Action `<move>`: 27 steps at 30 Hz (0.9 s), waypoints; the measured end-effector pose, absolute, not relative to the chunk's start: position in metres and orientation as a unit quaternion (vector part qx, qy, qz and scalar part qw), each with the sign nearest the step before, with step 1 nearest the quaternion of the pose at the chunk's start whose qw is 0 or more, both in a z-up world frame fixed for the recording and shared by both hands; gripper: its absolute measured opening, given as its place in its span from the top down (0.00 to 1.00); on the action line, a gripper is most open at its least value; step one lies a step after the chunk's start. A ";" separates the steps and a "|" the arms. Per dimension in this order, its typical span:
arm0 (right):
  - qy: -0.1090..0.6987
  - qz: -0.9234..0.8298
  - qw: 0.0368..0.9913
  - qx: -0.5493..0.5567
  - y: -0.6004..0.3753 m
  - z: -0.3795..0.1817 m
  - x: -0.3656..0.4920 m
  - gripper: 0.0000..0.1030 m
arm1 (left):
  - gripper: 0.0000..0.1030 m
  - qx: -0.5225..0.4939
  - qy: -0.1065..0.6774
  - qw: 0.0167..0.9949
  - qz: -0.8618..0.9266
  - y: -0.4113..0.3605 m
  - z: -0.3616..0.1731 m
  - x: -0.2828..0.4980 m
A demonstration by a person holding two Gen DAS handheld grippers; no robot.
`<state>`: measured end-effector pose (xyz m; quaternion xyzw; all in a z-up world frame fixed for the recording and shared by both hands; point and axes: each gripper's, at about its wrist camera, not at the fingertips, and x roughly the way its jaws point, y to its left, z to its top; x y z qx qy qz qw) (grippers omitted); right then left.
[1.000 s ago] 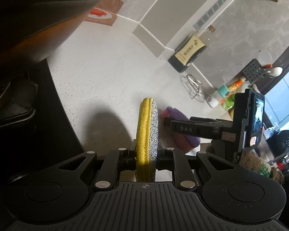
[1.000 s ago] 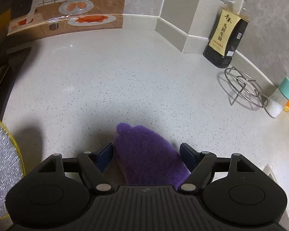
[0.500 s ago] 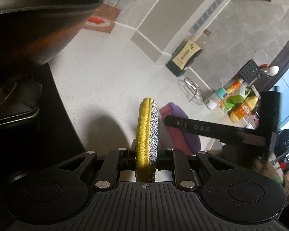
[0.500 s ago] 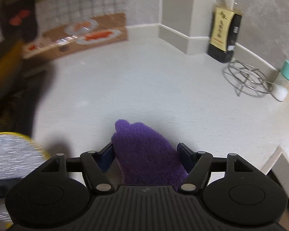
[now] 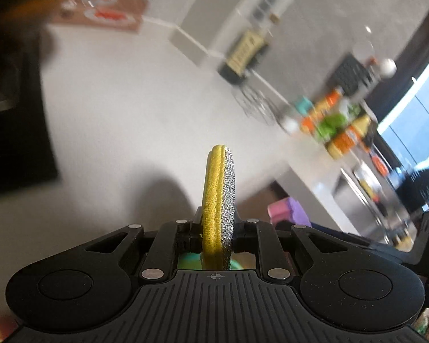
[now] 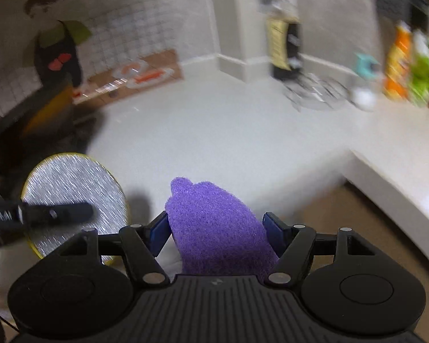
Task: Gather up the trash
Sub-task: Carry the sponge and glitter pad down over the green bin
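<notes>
Both grippers have pulled back from the counter (image 6: 228, 131) over the last second. A second ago the white speckled surface filled each view; now its front edge shows in both, with brownish floor below, and both views are smeared by motion. The judgement is that pickup is finished and the carry to a bin has begun (no bin is in view).

The left gripper (image 5: 217, 228) has its jaws closed nearly flat on one round scouring pad (image 5: 218, 197), yellow on one face and silver mesh on the other, held on edge and upright. It is gripped as it was a second ago.

The right gripper (image 6: 216, 225) has its jaws about half open, pressed on either side of one purple sponge (image 6: 214, 228), which bulges forward between them. The left wrist view shows a pink layer on that sponge.

Count of items in hand: two, one per gripper, both clear of the counter. The pad rides just to the left of the sponge.

Left on the counter at the back: one dark sauce bottle (image 6: 284, 48), one wire trivet (image 6: 314, 91), and a blurred cluster of condiment containers, not countable.
</notes>
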<state>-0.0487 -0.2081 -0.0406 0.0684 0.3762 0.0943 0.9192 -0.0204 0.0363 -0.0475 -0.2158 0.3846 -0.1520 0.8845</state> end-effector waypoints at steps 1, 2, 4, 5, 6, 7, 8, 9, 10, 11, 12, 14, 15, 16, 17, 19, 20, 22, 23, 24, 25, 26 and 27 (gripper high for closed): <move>0.384 0.084 0.917 0.077 -0.222 -0.047 -0.059 0.32 | 0.82 -0.214 0.396 0.879 -0.158 0.026 -0.053 -0.024; 0.387 0.072 0.916 0.084 -0.235 -0.053 -0.070 0.32 | 0.82 -0.210 0.407 0.874 -0.163 0.018 -0.060 -0.027; 0.385 0.049 0.917 0.090 -0.258 -0.062 -0.092 0.32 | 0.82 -0.196 0.435 0.862 -0.172 -0.002 -0.076 -0.031; 0.383 0.036 0.919 0.091 -0.270 -0.067 -0.104 0.32 | 0.82 -0.189 0.447 0.856 -0.177 -0.012 -0.084 -0.033; 0.380 0.021 0.920 0.092 -0.282 -0.074 -0.117 0.32 | 0.82 -0.181 0.463 0.848 -0.185 -0.024 -0.096 -0.033; 0.380 0.006 0.920 0.093 -0.293 -0.082 -0.128 0.32 | 0.82 -0.176 0.479 0.838 -0.192 -0.036 -0.111 -0.033; 0.382 -0.008 0.919 0.095 -0.302 -0.091 -0.137 0.32 | 0.82 -0.174 0.494 0.829 -0.196 -0.046 -0.124 -0.031; 0.387 -0.025 0.916 0.101 -0.314 -0.104 -0.147 0.32 | 0.82 -0.174 0.513 0.817 -0.197 -0.056 -0.142 -0.028; 0.397 -0.042 0.910 0.109 -0.325 -0.119 -0.156 0.32 | 0.82 -0.176 0.533 0.803 -0.202 -0.067 -0.162 -0.025; 0.409 -0.058 0.903 0.117 -0.334 -0.131 -0.162 0.32 | 0.82 -0.178 0.547 0.791 -0.208 -0.077 -0.180 -0.021; 0.424 -0.078 0.893 0.129 -0.345 -0.147 -0.170 0.32 | 0.82 -0.176 0.561 0.781 -0.209 -0.086 -0.198 -0.018; 0.444 -0.107 0.877 0.153 -0.365 -0.175 -0.189 0.32 | 0.82 -0.173 0.584 0.764 -0.212 -0.104 -0.235 -0.009; 0.450 -0.118 0.870 0.161 -0.373 -0.186 -0.197 0.32 | 0.82 -0.172 0.590 0.760 -0.211 -0.113 -0.253 -0.004; 0.458 -0.129 0.863 0.169 -0.380 -0.198 -0.205 0.32 | 0.82 -0.166 0.596 0.758 -0.206 -0.122 -0.272 0.002; 0.467 -0.140 0.855 0.177 -0.386 -0.210 -0.212 0.32 | 0.82 -0.158 0.597 0.760 -0.202 -0.128 -0.285 0.007; 0.487 -0.156 0.838 0.190 -0.398 -0.237 -0.224 0.32 | 0.82 -0.128 0.596 0.771 -0.185 -0.143 -0.312 0.021; 0.495 -0.162 0.832 0.192 -0.400 -0.246 -0.227 0.32 | 0.82 -0.117 0.591 0.777 -0.181 -0.149 -0.320 0.026; 0.508 -0.165 0.822 0.198 -0.403 -0.263 -0.231 0.32 | 0.80 -0.099 0.585 0.784 -0.185 -0.156 -0.340 0.038; 0.510 -0.163 0.820 0.200 -0.404 -0.270 -0.232 0.32 | 0.80 -0.093 0.590 0.781 -0.183 -0.159 -0.353 0.046; 0.512 -0.162 0.820 0.199 -0.403 -0.275 -0.231 0.32 | 0.79 -0.090 0.596 0.778 -0.178 -0.161 -0.365 0.051; 0.513 -0.159 0.820 0.196 -0.402 -0.281 -0.229 0.32 | 0.79 -0.086 0.600 0.777 -0.169 -0.161 -0.375 0.055; 0.513 -0.157 0.821 0.193 -0.401 -0.286 -0.228 0.32 | 0.79 -0.076 0.602 0.779 -0.157 -0.162 -0.386 0.060; 0.513 -0.155 0.823 0.190 -0.399 -0.290 -0.224 0.32 | 0.79 -0.068 0.604 0.780 -0.149 -0.163 -0.391 0.065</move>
